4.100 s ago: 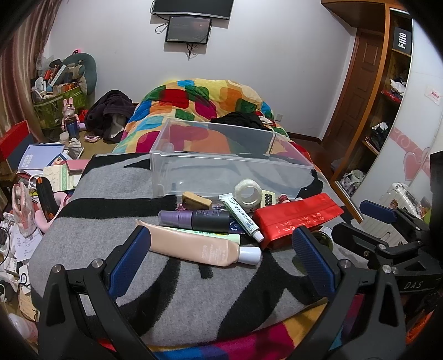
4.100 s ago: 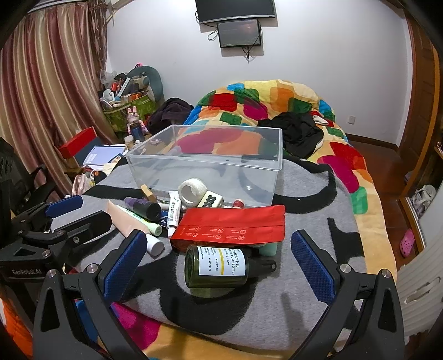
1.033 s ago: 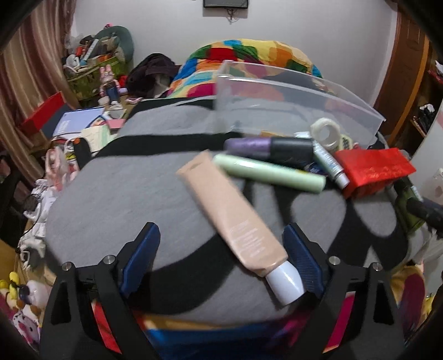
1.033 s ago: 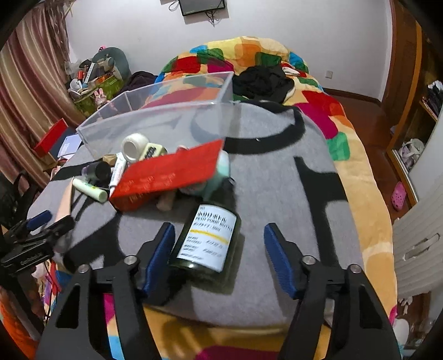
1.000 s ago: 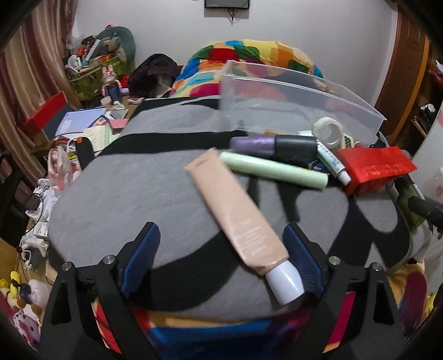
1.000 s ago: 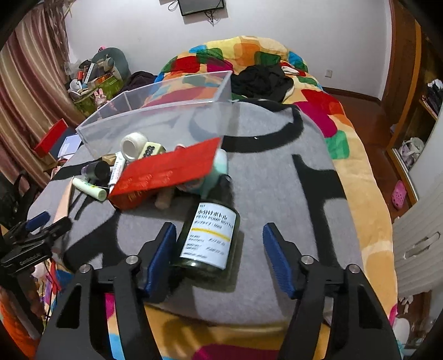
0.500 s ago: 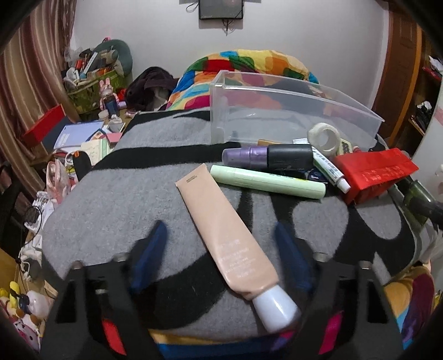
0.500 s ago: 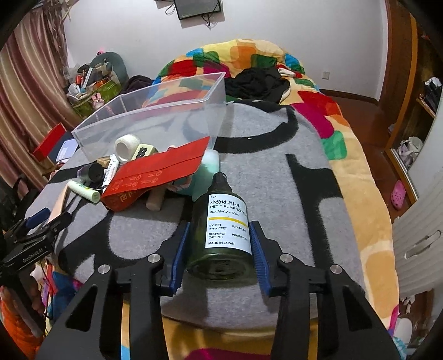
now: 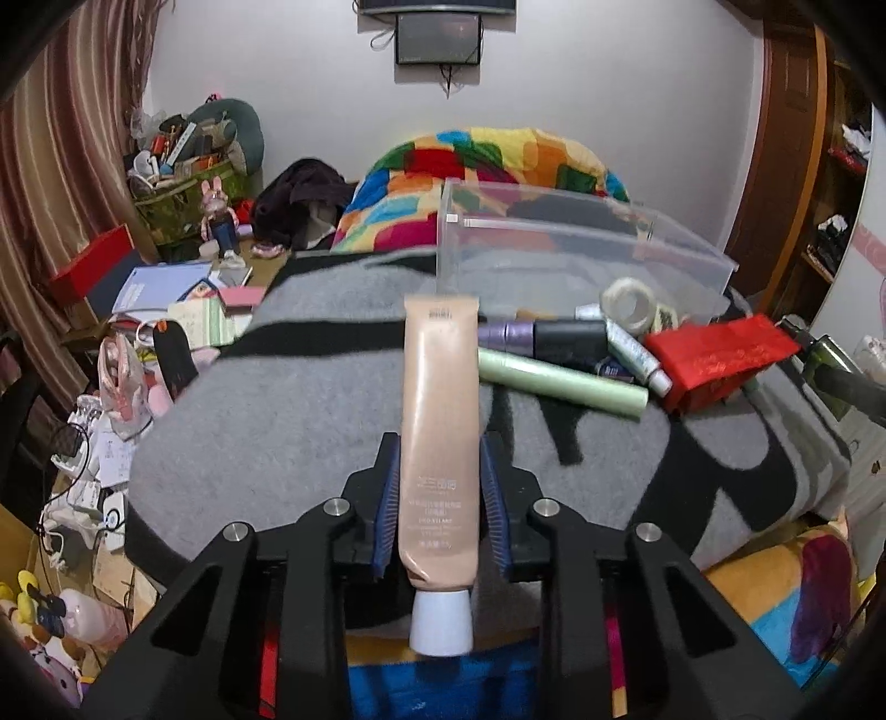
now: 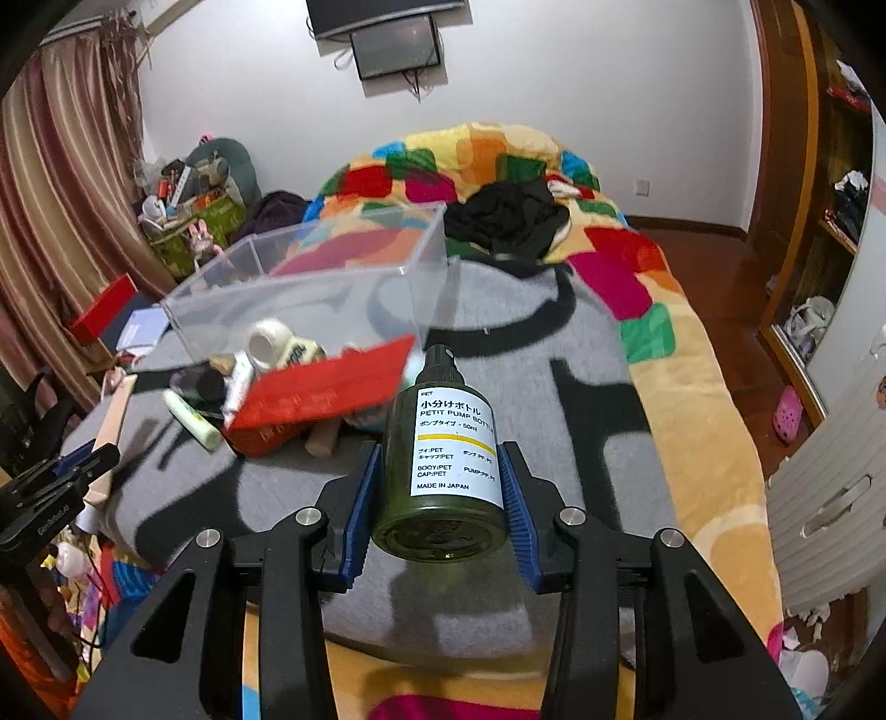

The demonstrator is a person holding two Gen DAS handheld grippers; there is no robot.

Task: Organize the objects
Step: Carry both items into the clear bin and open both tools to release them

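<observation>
Left tool (image 9: pixel 440 493) closing on beige tube (image 9: pixel 440 421), right tool (image 10: pixel 441 498) clamping green bottle (image 10: pixel 440 459) short of clear bin (image 10: pixel 310 288); squeezed tube may slip.

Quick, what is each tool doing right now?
Left tool: closing on the beige tube.
Right tool: shut on the green bottle.

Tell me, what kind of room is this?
Most likely a lived-in bedroom: a bed with a colourful patchwork quilt, a striped curtain at the side, and a screen mounted on the wall above.
</observation>
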